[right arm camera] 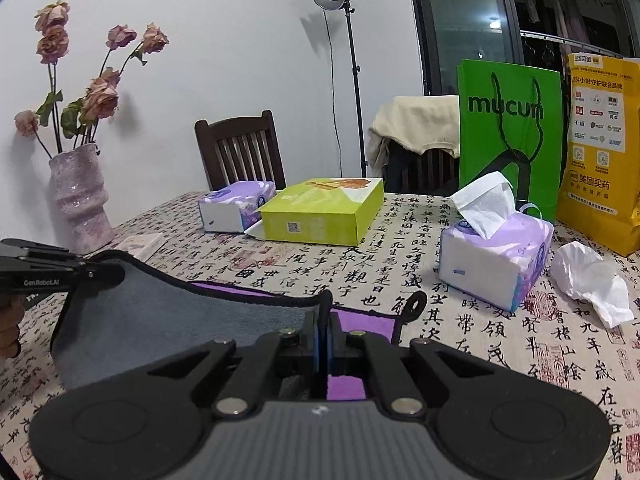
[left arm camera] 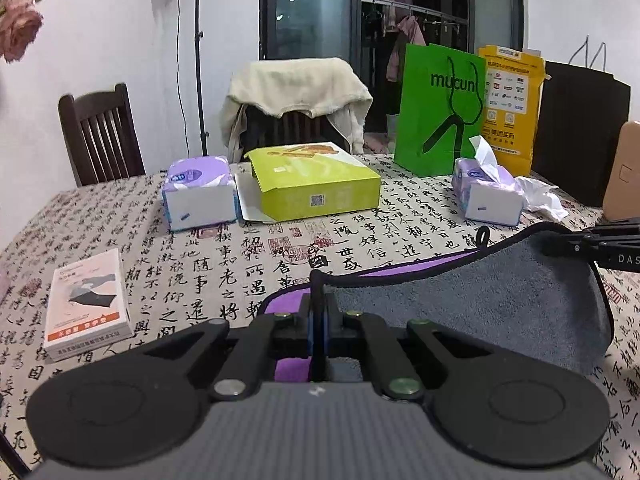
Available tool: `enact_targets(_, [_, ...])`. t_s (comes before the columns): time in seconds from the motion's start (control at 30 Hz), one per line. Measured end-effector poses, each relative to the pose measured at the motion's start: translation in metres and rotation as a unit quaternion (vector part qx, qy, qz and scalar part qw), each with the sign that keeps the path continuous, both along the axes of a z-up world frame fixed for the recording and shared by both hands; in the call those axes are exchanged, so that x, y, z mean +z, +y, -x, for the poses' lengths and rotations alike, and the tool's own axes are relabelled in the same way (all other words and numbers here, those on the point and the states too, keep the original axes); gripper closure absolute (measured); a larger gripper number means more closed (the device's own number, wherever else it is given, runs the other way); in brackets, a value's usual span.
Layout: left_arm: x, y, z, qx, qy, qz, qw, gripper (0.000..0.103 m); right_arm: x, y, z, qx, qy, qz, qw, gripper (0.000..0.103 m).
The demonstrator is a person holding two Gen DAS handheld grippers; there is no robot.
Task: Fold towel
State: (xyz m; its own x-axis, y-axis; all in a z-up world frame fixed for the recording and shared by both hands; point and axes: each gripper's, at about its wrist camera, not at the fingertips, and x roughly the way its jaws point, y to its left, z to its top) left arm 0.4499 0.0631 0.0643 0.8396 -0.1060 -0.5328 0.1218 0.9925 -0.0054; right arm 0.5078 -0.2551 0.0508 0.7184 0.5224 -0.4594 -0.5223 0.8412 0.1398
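The towel (left arm camera: 472, 300) is grey on one side, purple on the other, with a black hem and a small hanging loop (left arm camera: 483, 236). My left gripper (left arm camera: 319, 304) is shut on its hem at one corner. My right gripper (right arm camera: 323, 320) is shut on the hem at the other corner, and the towel (right arm camera: 160, 312) hangs slack between them above the table. The right gripper also shows at the right edge of the left wrist view (left arm camera: 560, 242). The left gripper shows at the left edge of the right wrist view (right arm camera: 100, 274).
The table has a calligraphy-print cloth (left arm camera: 224, 256). On it stand two purple tissue packs (left arm camera: 198, 192) (right arm camera: 496, 256), a lime box (left arm camera: 316, 184), a small white box (left arm camera: 86, 304), a crumpled tissue (right arm camera: 592, 280), green (right arm camera: 508, 132) and yellow (right arm camera: 600, 148) bags, a vase (right arm camera: 80, 196).
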Motion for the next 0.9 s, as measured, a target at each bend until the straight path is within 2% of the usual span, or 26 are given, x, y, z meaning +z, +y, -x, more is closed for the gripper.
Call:
enact_targets(0.33, [-0.010, 0.010, -0.032, 0.011, 0.024, 0.021, 0.9994, 0.098, -0.003, 0.008, -0.032, -0.001, 0.015, -0.001, 1.000, 0.099])
enact_targets(0.9, [-0.020, 0.014, -0.090, 0.024, 0.054, 0.033, 0.9977, 0.098, -0.022, 0.011, -0.078, -0.015, 0.050, 0.001, 0.999, 0.099])
